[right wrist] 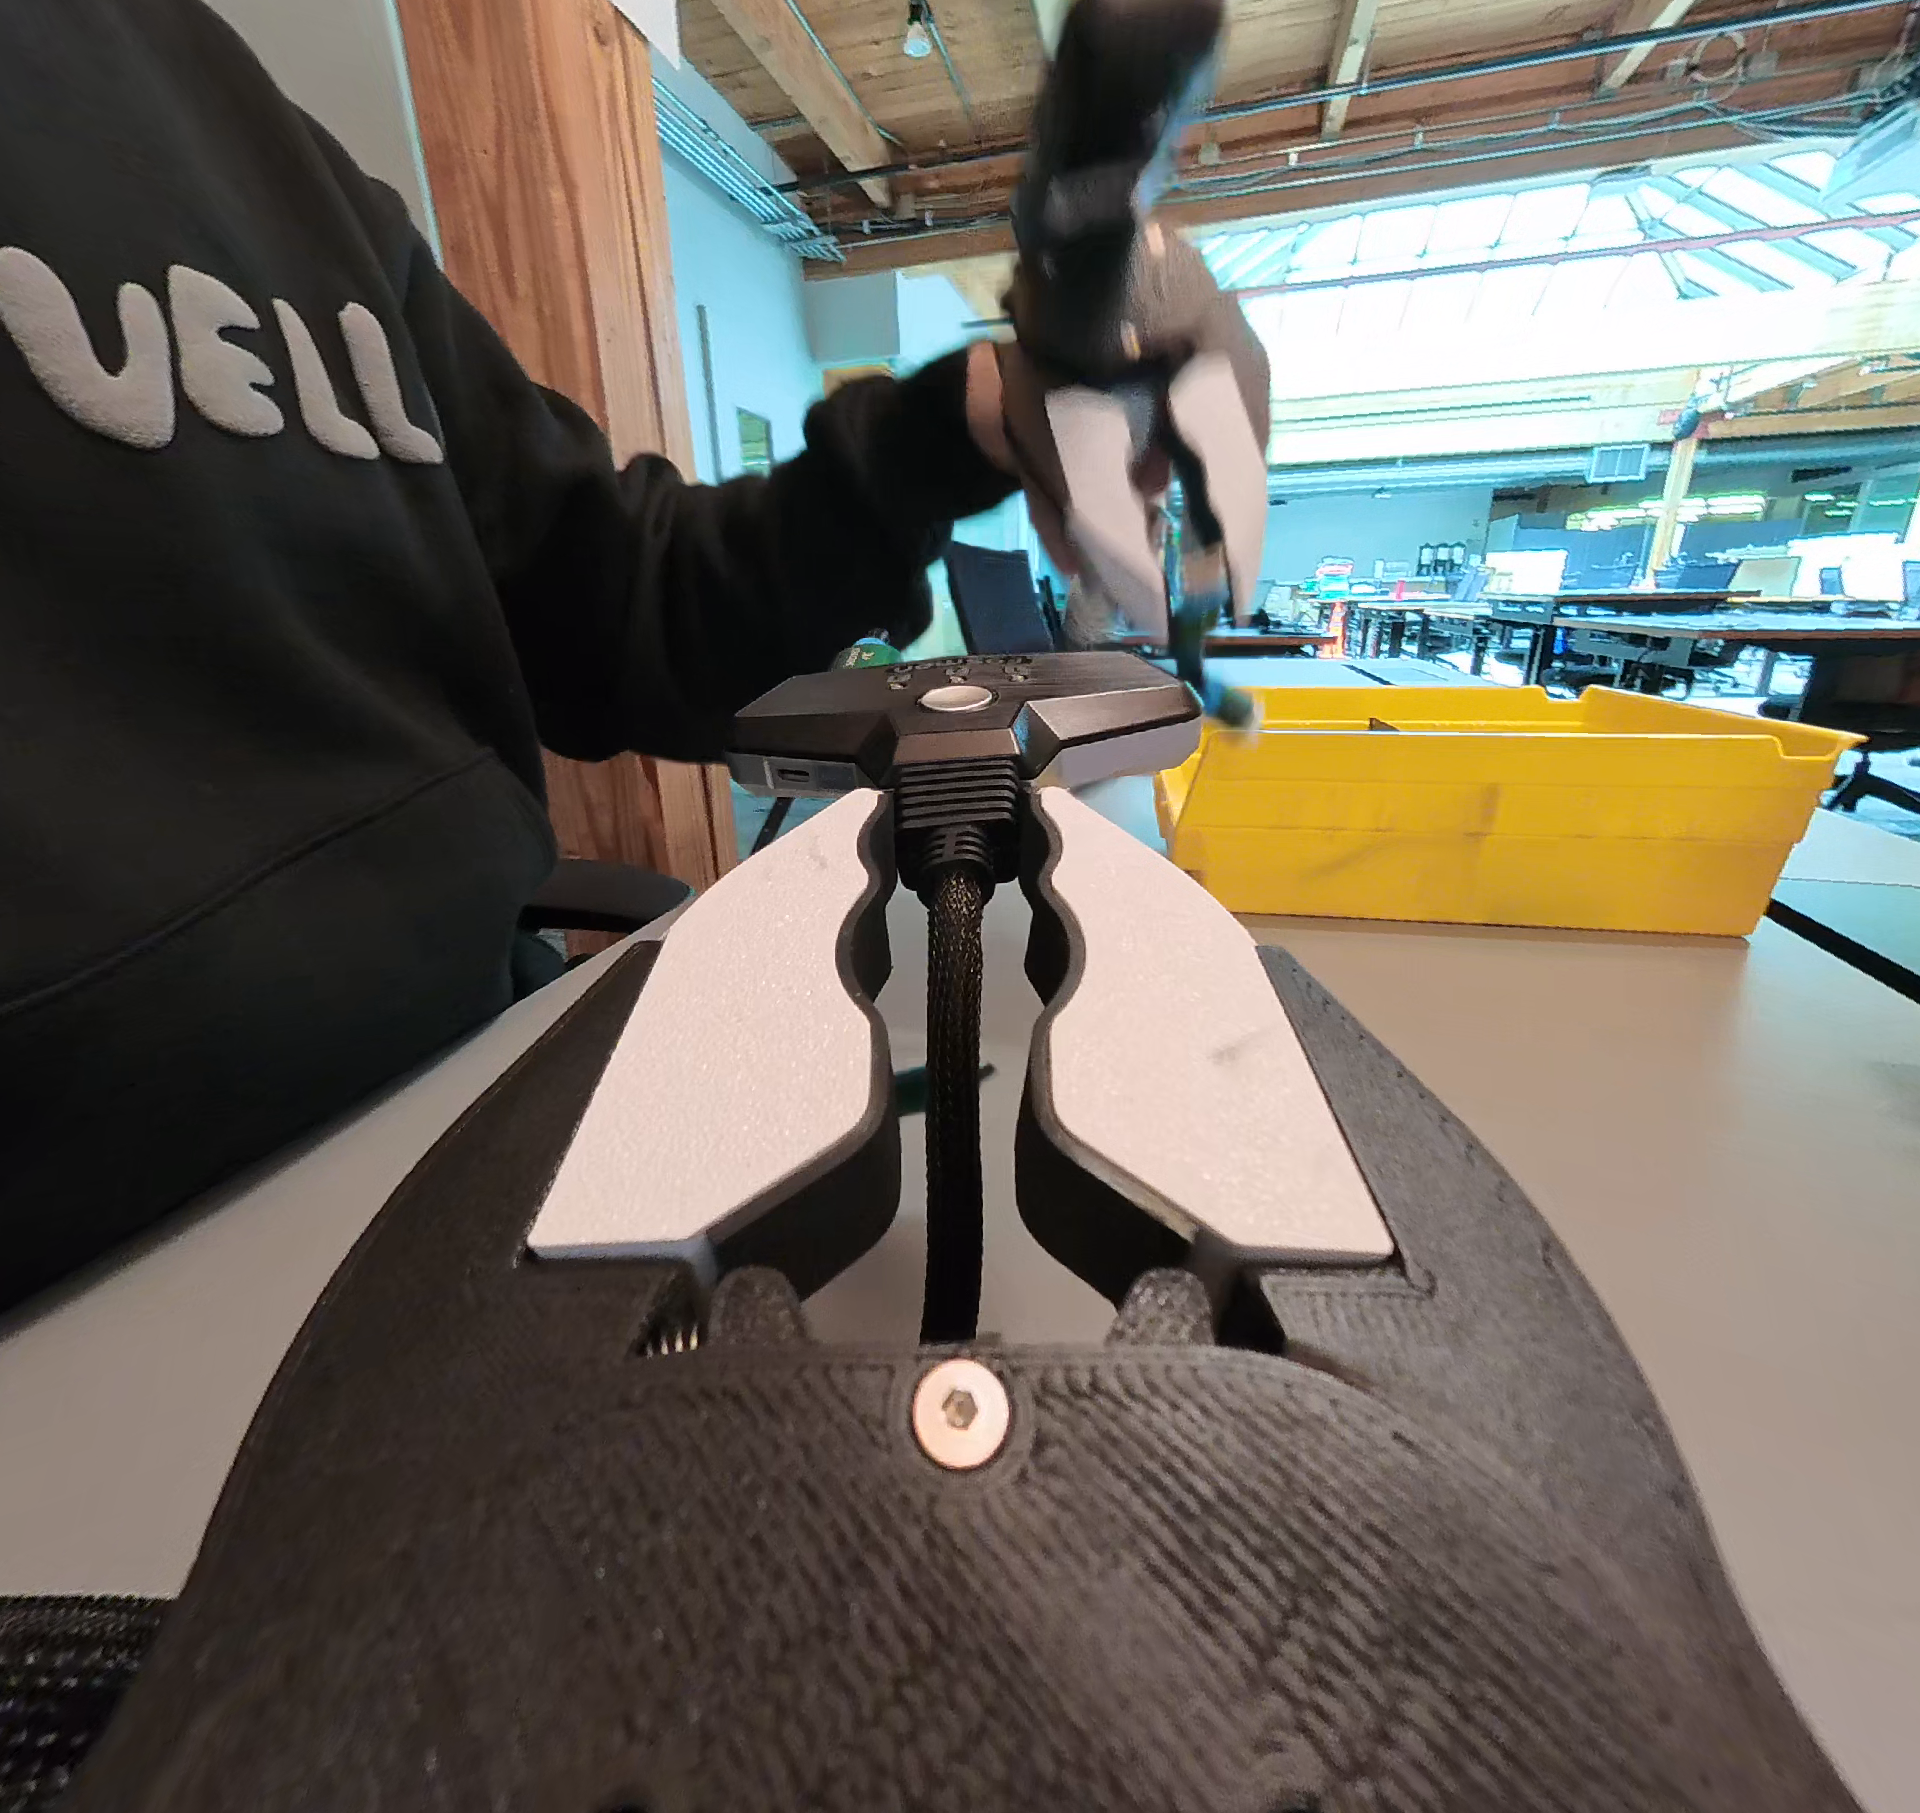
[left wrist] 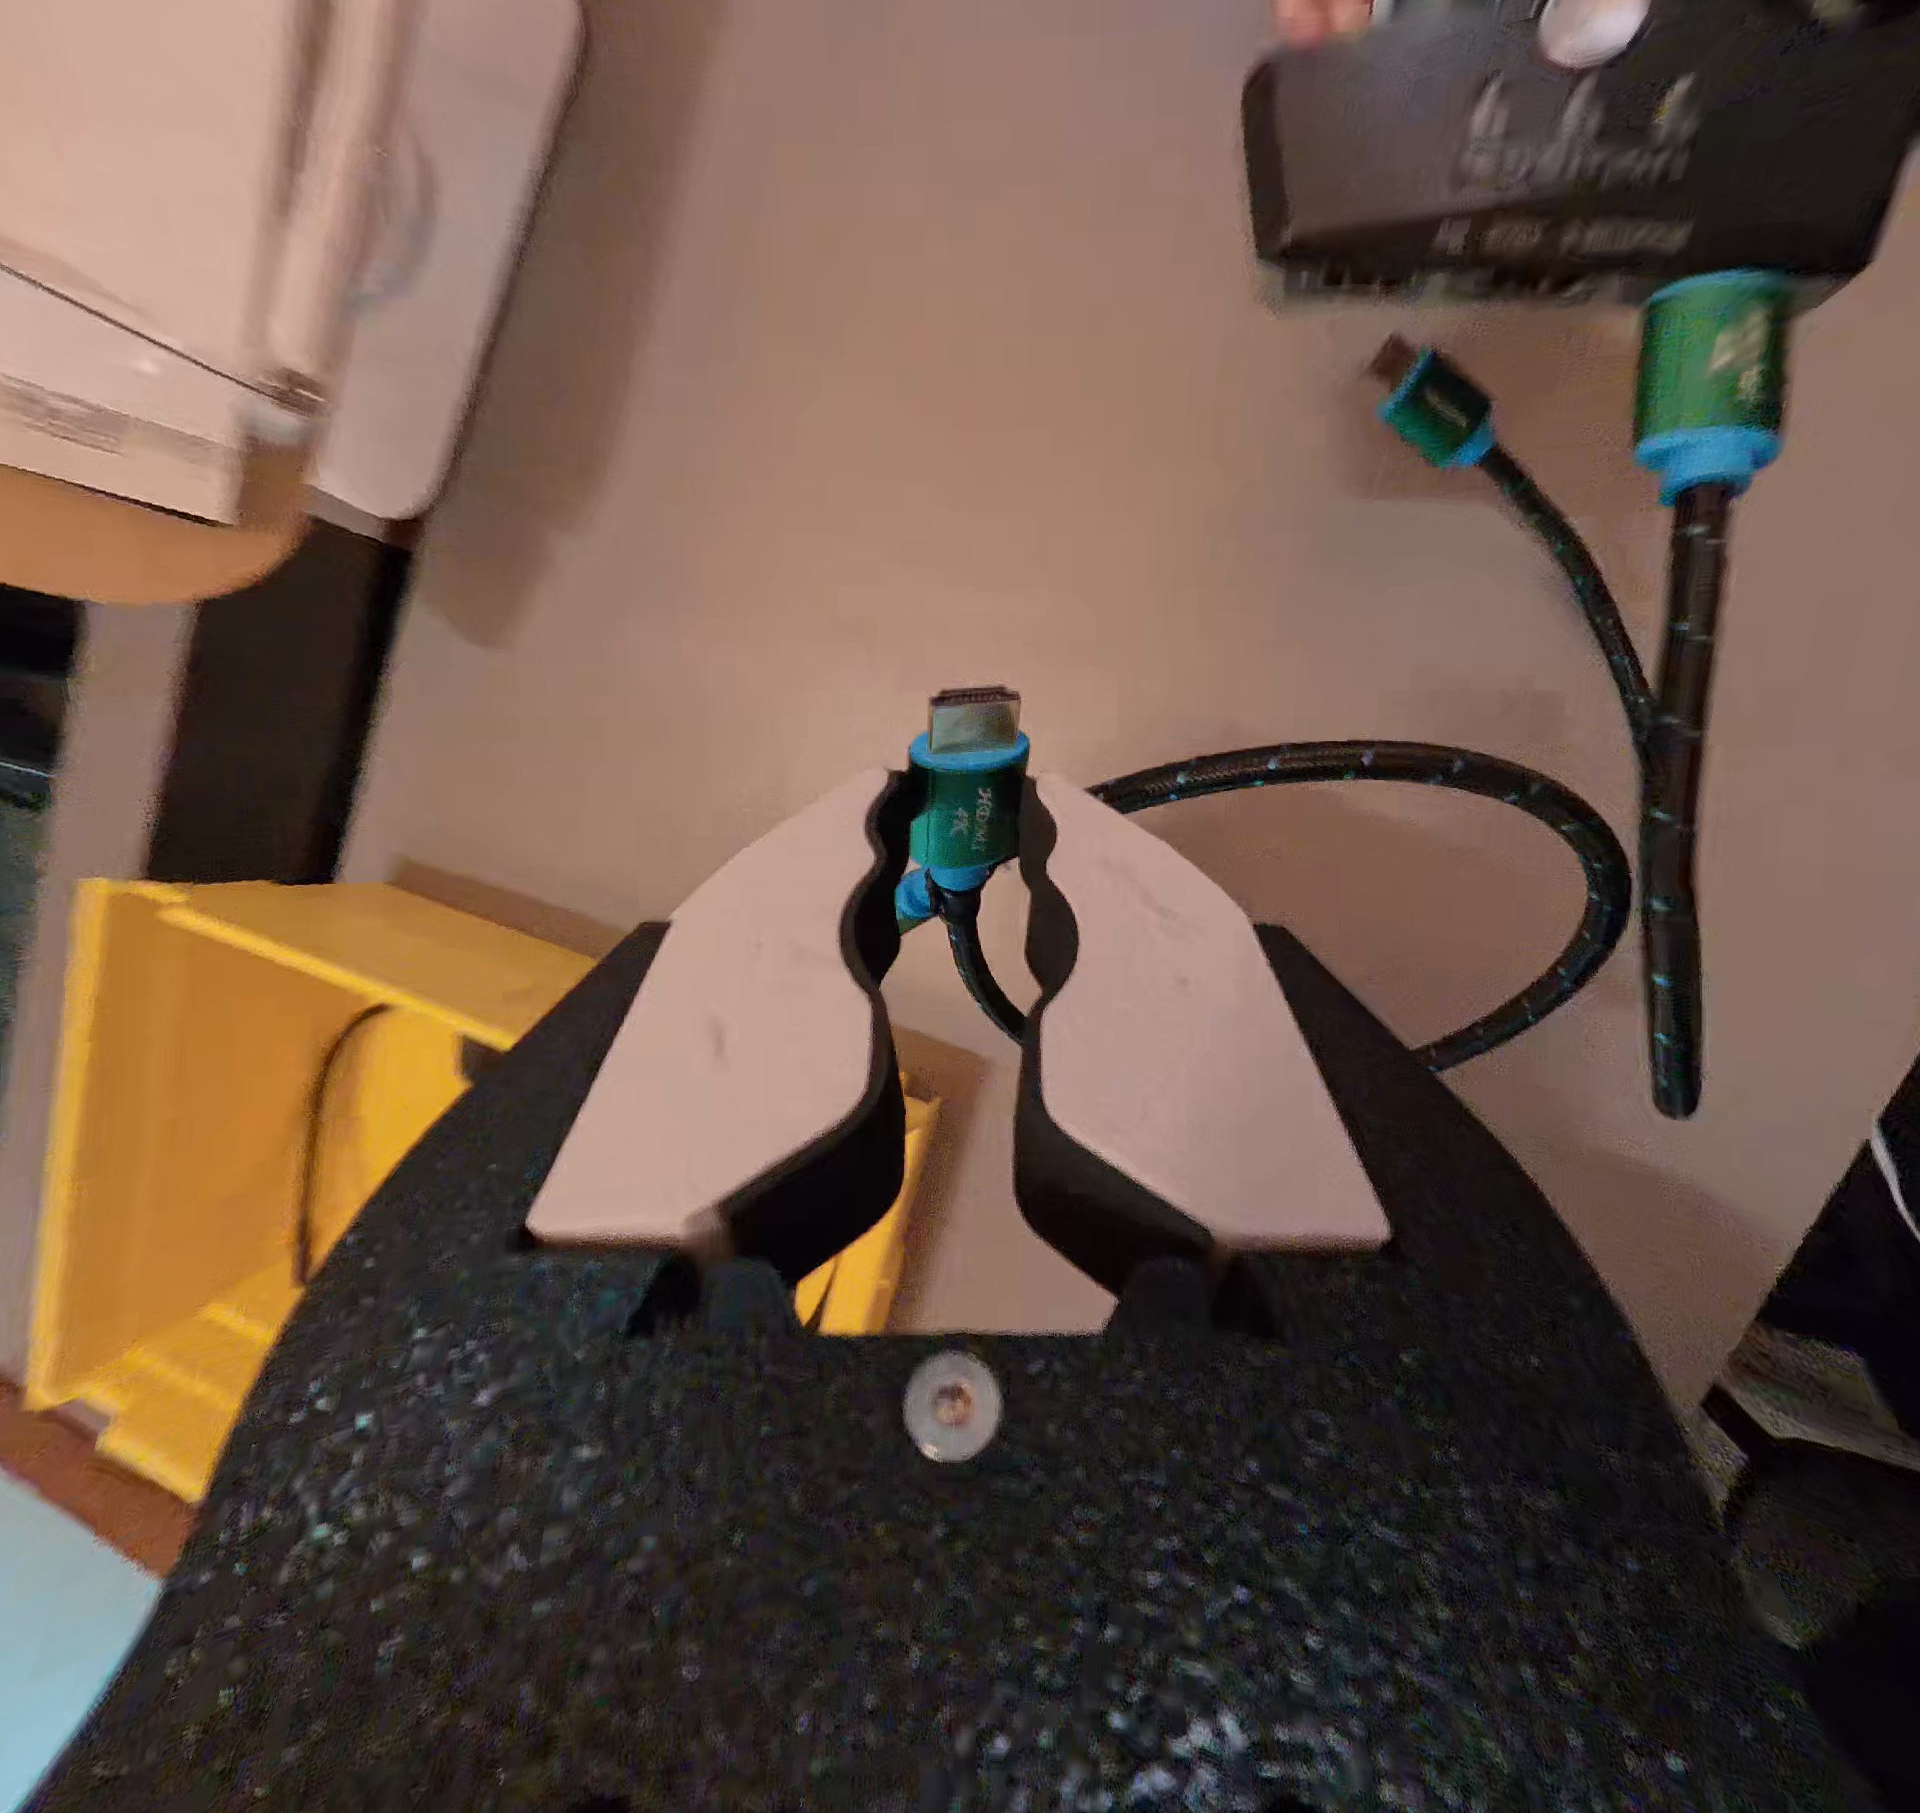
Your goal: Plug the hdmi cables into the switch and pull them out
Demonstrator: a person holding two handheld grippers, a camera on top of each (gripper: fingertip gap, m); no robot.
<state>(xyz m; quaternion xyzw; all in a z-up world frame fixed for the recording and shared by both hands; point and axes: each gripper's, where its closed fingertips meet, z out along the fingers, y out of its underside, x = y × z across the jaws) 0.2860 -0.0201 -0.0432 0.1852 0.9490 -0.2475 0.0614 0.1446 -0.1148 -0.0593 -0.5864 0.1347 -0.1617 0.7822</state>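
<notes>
My left gripper point(left wrist: 964, 807) is shut on a green and blue HDMI plug point(left wrist: 961, 823), whose bare metal tip point(left wrist: 974, 719) points ahead. The black switch point(left wrist: 1538, 153) hangs at the upper right, apart from that tip. A second green plug point(left wrist: 1714, 381) sits in the switch's near edge. A third plug point(left wrist: 1439, 402) lies loose on the table. My right gripper point(right wrist: 958, 813) is shut on the ribbed collar point(right wrist: 956, 797) of the switch's own black cable and holds the switch point(right wrist: 966, 714) level above the table. The left gripper point(right wrist: 1184, 600) shows blurred beyond it, its plug point(right wrist: 1226, 709) close to the switch's right corner.
A yellow bin point(right wrist: 1455, 807) stands on the grey table point(right wrist: 1558, 1088) to the right of the switch; it also shows in the left wrist view point(left wrist: 260, 1088). A person in a black hoodie point(right wrist: 260, 568) sits at the left. Braided cable point(left wrist: 1507, 828) loops over the table.
</notes>
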